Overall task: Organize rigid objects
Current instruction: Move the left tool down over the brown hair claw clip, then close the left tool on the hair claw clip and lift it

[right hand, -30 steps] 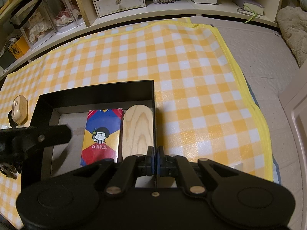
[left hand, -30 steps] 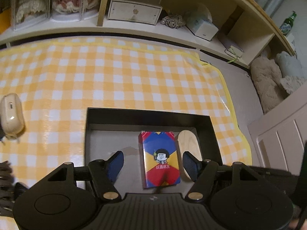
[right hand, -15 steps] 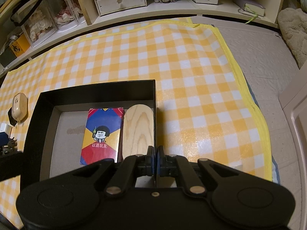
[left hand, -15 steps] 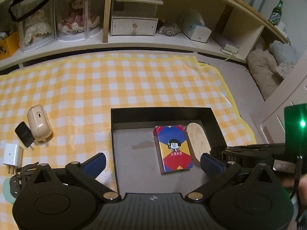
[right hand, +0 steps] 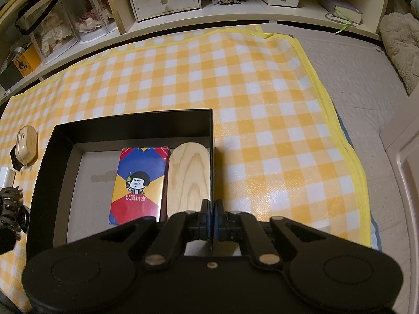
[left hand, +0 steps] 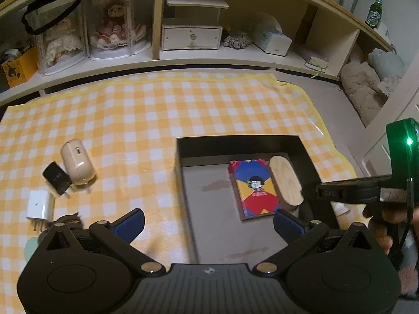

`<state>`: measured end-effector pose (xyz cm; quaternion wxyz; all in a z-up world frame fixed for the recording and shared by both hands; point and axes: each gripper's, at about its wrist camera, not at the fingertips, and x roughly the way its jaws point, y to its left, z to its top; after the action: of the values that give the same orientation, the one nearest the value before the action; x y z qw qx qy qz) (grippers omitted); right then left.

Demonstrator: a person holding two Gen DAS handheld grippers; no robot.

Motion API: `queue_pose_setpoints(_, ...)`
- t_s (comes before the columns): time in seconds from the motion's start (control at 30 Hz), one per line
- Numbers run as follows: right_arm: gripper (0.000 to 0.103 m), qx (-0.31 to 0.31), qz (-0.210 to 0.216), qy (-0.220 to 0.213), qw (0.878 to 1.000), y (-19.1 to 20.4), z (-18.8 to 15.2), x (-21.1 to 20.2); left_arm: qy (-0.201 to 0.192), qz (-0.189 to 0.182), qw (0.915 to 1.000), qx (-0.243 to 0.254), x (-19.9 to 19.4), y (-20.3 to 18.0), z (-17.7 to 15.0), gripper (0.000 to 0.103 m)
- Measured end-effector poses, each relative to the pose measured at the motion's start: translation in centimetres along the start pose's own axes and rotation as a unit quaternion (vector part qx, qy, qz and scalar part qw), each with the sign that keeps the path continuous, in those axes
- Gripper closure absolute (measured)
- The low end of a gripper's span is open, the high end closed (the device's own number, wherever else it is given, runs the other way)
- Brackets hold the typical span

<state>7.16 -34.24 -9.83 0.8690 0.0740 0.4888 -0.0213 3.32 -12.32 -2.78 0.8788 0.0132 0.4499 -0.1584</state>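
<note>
The black box point(right hand: 131, 120) sits open on the yellow checked mat point(right hand: 262, 104). Inside it, against the right wall, lies a pale wooden oval piece point(right hand: 189, 175), and just beside that, to its left and touching or nearly so, a colourful card box point(right hand: 138, 180) printed with a cartoon figure; the remaining floor of the box to the left is bare grey.

The right gripper point(right hand: 211, 218) is pressed together on the box's right wall, the thin black edge running up between its blue pads, with the wooden piece just ahead and to the left of the fingertips.

The left gripper point(left hand: 208, 222) is spread wide with nothing between its fingers. It hangs over the near left part of the box: its left finger lies over the mat outside the left wall, its right finger near the card box's near corner.

Out on the mat, well to the left of the box, lie a beige case point(left hand: 77, 163), a black charger point(left hand: 56, 178) touching it, a white plug adapter point(left hand: 39, 206) and a dark hair claw point(right hand: 10, 204)
</note>
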Motion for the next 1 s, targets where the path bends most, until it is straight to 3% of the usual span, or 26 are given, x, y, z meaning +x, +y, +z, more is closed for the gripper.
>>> queue_pose_setpoints(0.17, 0.099, 0.0, 0.0, 0.0, 1.0, 0.0, 0.0, 0.0, -0.002, 0.007, 1.0, 0.002, -0.9, 2.5, -0.4, 0.0)
queue_pose_setpoints(0.3, 0.099, 0.001, 0.001, 0.001, 1.0, 0.1, -0.1, 0.0, -0.012, 0.035, 0.9993, 0.005, -1.8, 5.0, -0.5, 0.0)
queue_pose_setpoints(0.53, 0.1, -0.002, 0.0, 0.007, 1.0, 0.1, -0.4, 0.0, 0.009, 0.077, 0.9948, -0.065, -2.3, 11.6, -0.6, 0.0)
queue_pose_setpoints(0.67, 0.1, -0.003, -0.001, 0.008, 1.0, 0.0, -0.3, 0.0, 0.033, 0.08, 0.9892, -0.118, -1.9, 15.0, -0.9, 0.002)
queue_pose_setpoints(0.83, 0.1, -0.004, -0.002, 0.01, 1.0, -0.1, -0.3, 0.0, 0.058, 0.064, 0.9828, -0.163, -0.7, 17.3, -1.5, 0.02)
queue_pose_setpoints(1.0, 0.1, -0.004, -0.001, 0.01, 1.0, -0.1, -0.3, 0.0, 0.074, 0.067, 0.9768, -0.19, 0.8, 18.3, -2.1, 0.03)
